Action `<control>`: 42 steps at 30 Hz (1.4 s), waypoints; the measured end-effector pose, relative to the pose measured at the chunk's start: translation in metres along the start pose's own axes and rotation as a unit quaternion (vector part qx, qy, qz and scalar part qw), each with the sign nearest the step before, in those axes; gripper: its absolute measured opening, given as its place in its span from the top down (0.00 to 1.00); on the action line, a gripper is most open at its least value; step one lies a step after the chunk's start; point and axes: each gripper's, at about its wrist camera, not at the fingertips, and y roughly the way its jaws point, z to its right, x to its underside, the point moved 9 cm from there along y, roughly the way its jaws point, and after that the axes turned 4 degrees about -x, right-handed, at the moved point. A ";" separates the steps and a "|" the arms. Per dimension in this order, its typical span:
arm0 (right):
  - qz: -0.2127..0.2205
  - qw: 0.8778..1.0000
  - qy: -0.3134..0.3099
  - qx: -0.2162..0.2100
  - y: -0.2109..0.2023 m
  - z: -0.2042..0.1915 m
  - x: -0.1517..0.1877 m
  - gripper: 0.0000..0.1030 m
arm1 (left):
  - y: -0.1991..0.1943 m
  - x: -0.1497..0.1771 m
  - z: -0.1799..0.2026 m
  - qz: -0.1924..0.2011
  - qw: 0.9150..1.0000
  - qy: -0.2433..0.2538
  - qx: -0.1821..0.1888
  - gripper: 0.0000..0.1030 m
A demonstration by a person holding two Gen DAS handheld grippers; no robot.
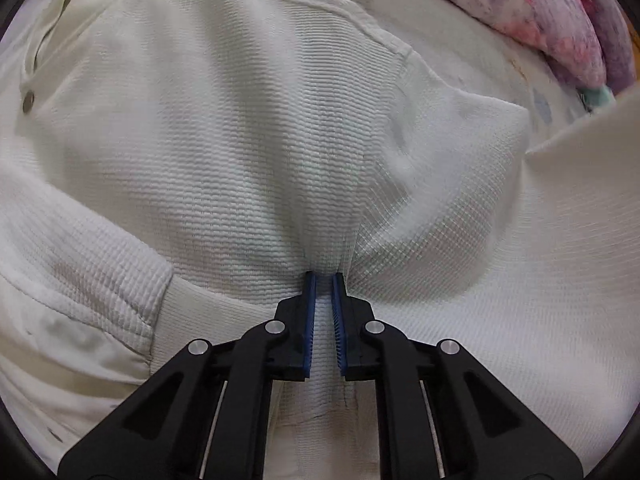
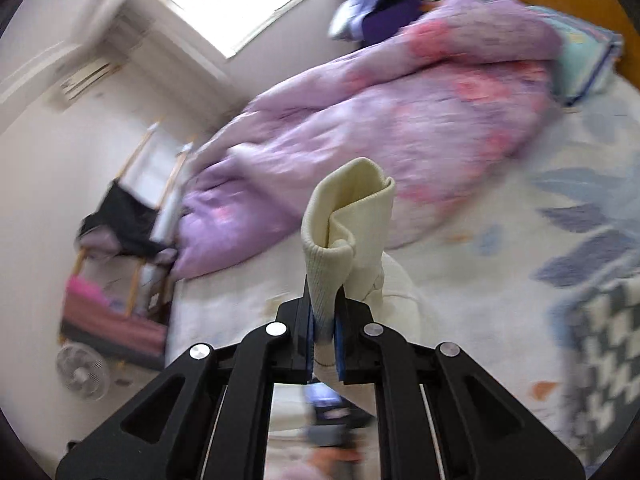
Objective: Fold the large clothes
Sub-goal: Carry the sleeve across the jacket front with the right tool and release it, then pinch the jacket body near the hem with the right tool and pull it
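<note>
A large cream-white waffle-knit garment (image 1: 260, 140) fills the left wrist view, with a snap button at its placket (image 1: 28, 101) at the left. My left gripper (image 1: 324, 280) is shut on a pinched fold of this cloth, which is drawn taut toward the jaws. In the right wrist view my right gripper (image 2: 324, 292) is shut on the garment's ribbed cream cuff (image 2: 344, 216), which stands up folded above the jaws, held above the bed. The rest of the sleeve hangs below the gripper.
A purple and pink floral quilt (image 2: 380, 128) lies bunched across the bed, also at the top right of the left wrist view (image 1: 560, 20). The bed sheet (image 2: 500, 280) has a leaf print. A checked cloth (image 2: 600, 340) lies right. A laundry rack (image 2: 116, 240) and a fan (image 2: 82, 372) stand left.
</note>
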 end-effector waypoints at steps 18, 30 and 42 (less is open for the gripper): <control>-0.184 0.980 -0.077 0.010 0.234 -0.159 0.167 0.93 | -0.215 0.007 -0.218 0.081 0.992 -0.071 -0.059 1.00; -0.361 0.931 -0.052 -0.015 0.364 -0.155 0.324 0.54 | -0.224 0.076 -0.363 0.091 0.971 -0.196 -0.106 0.35; -0.221 0.933 -0.238 0.156 0.262 -0.036 0.221 0.39 | -0.202 0.025 -0.316 0.112 0.980 -0.106 -0.124 0.36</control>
